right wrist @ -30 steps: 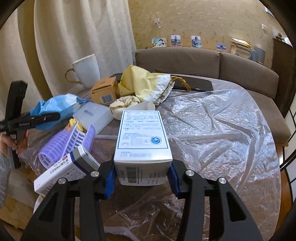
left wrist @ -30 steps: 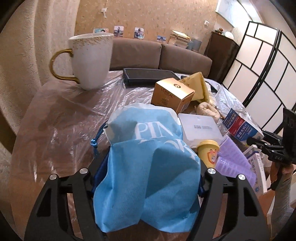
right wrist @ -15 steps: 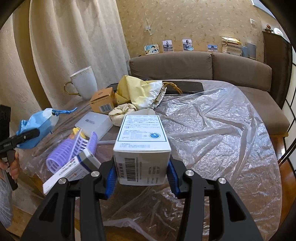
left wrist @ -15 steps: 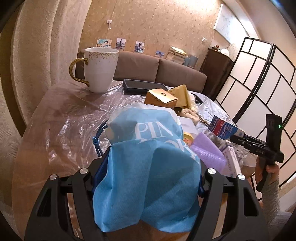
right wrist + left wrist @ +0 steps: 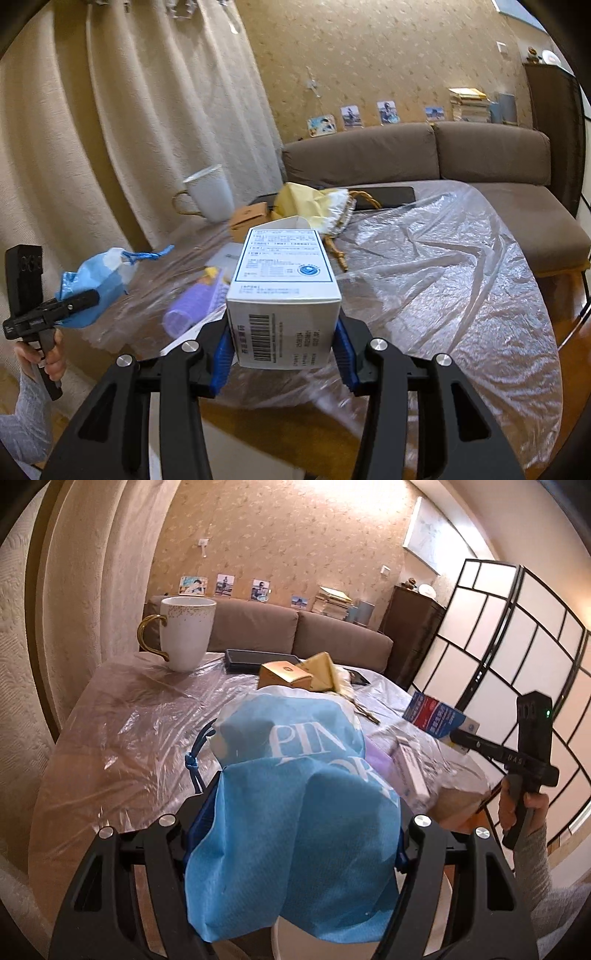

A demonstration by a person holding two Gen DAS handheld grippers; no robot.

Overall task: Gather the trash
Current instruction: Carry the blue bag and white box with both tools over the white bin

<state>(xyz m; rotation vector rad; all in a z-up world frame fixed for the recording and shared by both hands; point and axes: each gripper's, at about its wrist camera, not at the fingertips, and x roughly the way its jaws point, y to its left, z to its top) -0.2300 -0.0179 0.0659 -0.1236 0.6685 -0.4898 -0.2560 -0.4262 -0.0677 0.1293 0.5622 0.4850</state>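
White mug (image 5: 186, 633) with gold handle stood on plastic-covered table (image 5: 461, 266) — brown sofa (image 5: 424, 155) and folding screen (image 5: 517, 657) seen beyond.

Matt, fibrous blue cloth bag (image 5: 295, 812). Smooth printed white cardboard box (image 5: 282, 291). Crinkled, glossy clear plastic sheet (image 5: 443, 277) over the table. Glazed white mug (image 5: 186, 637) with shiny gold handle. Matt black plastic on the left gripper (image 5: 295, 849). Purple roller (image 5: 195, 310), blurred, probably plastic.
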